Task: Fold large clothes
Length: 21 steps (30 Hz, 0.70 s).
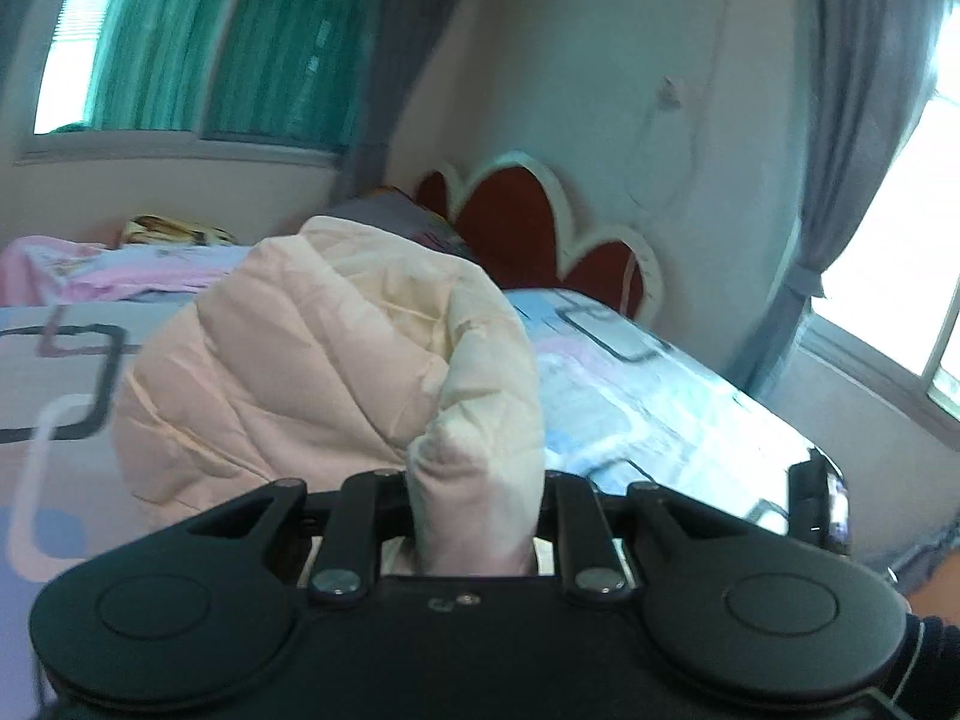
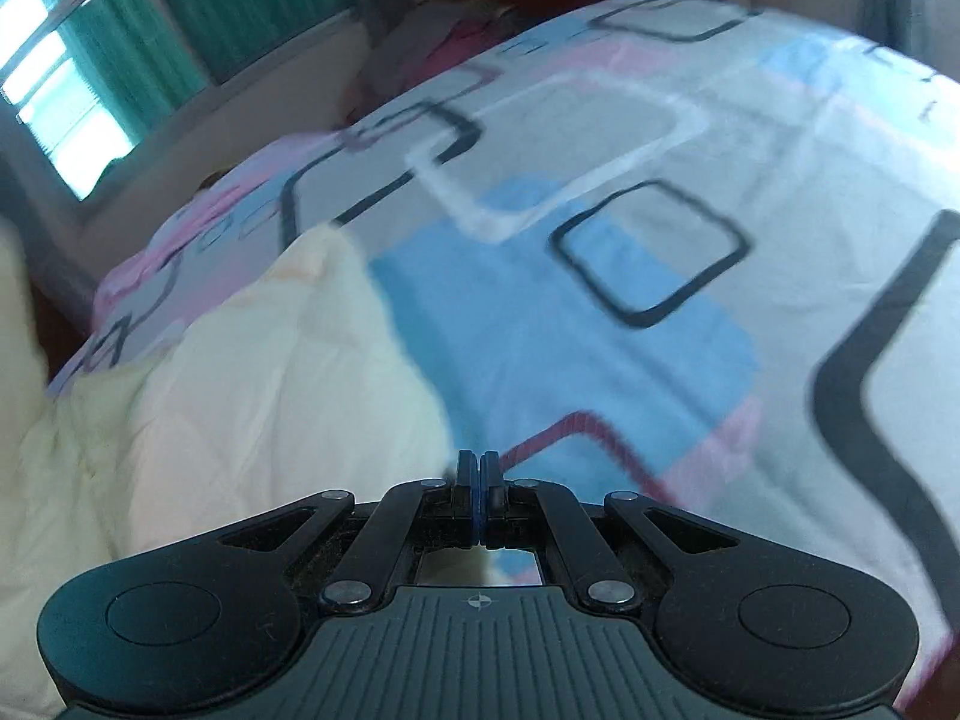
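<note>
Left wrist: left hand-held gripper (image 1: 477,510) pinches jacket (image 1: 336,360).

The left gripper (image 1: 477,504) is clamped on a thick fold of pale padded fabric, which fills the gap between its two fingers and rises in front of the camera. The right gripper (image 2: 479,480) is pointed slightly downward, its two fingers pressed together with nothing between them.
</note>
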Motion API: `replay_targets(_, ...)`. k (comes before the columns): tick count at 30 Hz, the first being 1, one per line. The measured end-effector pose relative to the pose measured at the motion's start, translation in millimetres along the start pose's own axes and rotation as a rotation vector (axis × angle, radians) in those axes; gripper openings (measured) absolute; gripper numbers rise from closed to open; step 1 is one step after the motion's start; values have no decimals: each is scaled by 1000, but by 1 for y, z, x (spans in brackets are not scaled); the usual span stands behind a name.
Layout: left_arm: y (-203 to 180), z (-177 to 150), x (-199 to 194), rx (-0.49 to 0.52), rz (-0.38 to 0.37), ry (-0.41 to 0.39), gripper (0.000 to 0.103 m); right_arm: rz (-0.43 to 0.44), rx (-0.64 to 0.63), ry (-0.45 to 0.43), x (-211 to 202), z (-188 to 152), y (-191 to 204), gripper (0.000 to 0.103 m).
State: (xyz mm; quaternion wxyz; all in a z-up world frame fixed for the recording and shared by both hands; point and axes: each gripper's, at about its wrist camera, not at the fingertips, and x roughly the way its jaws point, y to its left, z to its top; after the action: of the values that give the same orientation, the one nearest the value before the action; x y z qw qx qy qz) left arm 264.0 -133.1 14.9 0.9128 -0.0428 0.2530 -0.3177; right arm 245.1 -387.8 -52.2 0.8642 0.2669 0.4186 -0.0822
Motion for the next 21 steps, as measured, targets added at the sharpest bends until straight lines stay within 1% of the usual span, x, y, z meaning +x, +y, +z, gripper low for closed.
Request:
replay_targets(2, -13, -2, 16, 10, -8, 23, 18, 34, -7, 30, 5, -1, -5, 0)
replay_targets(5, -30, -6, 43, 22, 12, 63, 18, 86, -19, 69, 11, 1, -10, 0)
replay_targets(8, -47, -12, 76, 10, 28, 117, 18, 142, -22, 103, 18, 5, -19, 0)
replay_targets(9, -53, -16, 87, 18, 35, 137, 18, 163, -16, 119, 21, 6, -23, 0)
replay_targets(11, -60, -26, 110, -4, 38, 183, 18, 196, -18, 147, 25, 9, -29, 0)
replay_targets(13, -65, -36, 126, 3, 45, 223, 18, 228, -12, 181, 31, 12, -38, 0)
replay_targets(15, -69, -47, 144, -1, 51, 279, 18, 248, -9, 205, 34, 13, -46, 0)
replay_targets(17, -66, -56, 155, -26, 48, 318, 19, 264, 2, 231, 38, 15, -55, 0)
replay_targets(20, -62, -62, 161, -60, 57, 344, 19, 284, 19, 248, 40, 21, -67, 0)
replay_targets(21, -61, -60, 161, -73, 58, 349, 21, 284, 24, 243, 39, 24, -70, 0)
